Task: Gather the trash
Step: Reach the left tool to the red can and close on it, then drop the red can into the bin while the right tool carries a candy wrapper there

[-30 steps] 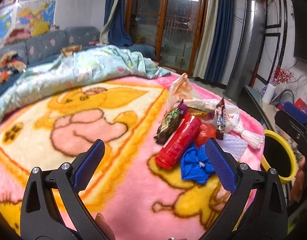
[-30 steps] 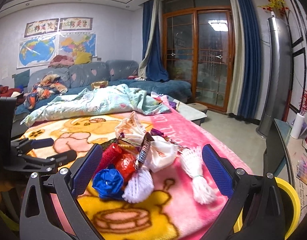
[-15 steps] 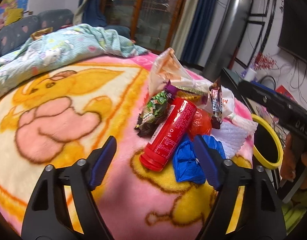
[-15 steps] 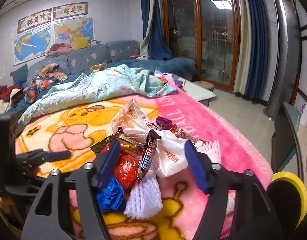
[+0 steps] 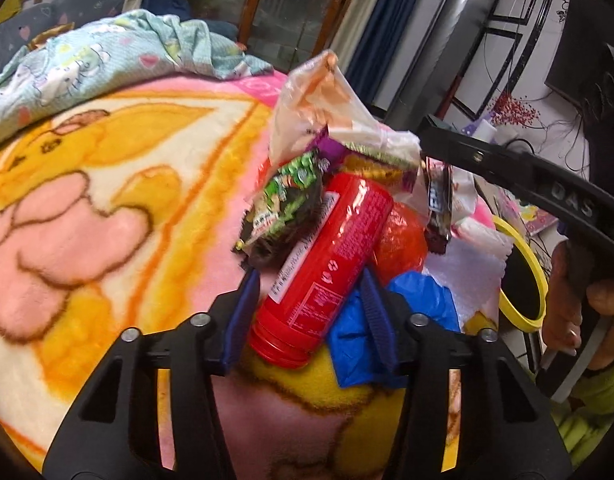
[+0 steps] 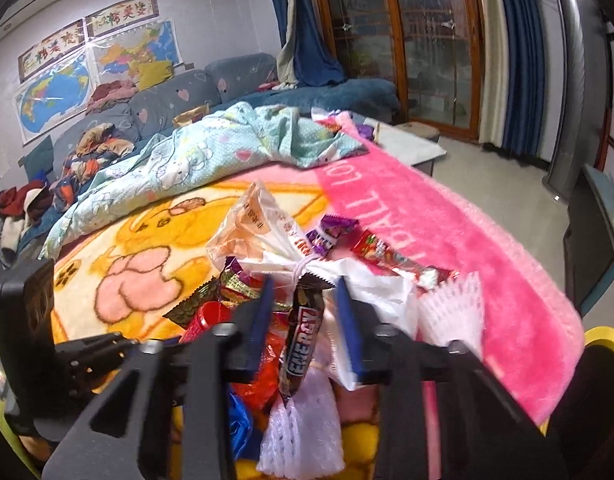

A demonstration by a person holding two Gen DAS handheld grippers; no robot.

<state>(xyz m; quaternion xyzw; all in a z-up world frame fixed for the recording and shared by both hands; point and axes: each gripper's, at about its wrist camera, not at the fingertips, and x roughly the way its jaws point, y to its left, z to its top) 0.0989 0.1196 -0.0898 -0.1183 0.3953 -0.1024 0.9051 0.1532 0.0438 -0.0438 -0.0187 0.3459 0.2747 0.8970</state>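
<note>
My left gripper point(image 5: 311, 300) had its jaws just closing around the red tube point(image 5: 325, 268), both pads against its sides near the capped end. The tube lay tilted in the trash pile near the right edge of the pink blanket point(image 5: 107, 208). The left view alone showed the green snack wrapper point(image 5: 285, 204) against the tube, the blue crumpled bag point(image 5: 387, 320) under the right pad, the yellow-rimmed bin point(image 5: 523, 272) off the blanket's edge, and a hand point(image 5: 575, 300) holding the other tool.

My right gripper point(image 6: 305, 320) had its jaws just narrowing on the candy bar wrapper point(image 6: 301, 344); pads close either side, contact I couldn't tell. Only this view showed the white plastic bag point(image 6: 267, 236), the white foam net point(image 6: 303, 428) below, the long red wrapper point(image 6: 391, 258), and the light-blue quilt point(image 6: 211, 156) at the blanket's far edge.
</note>
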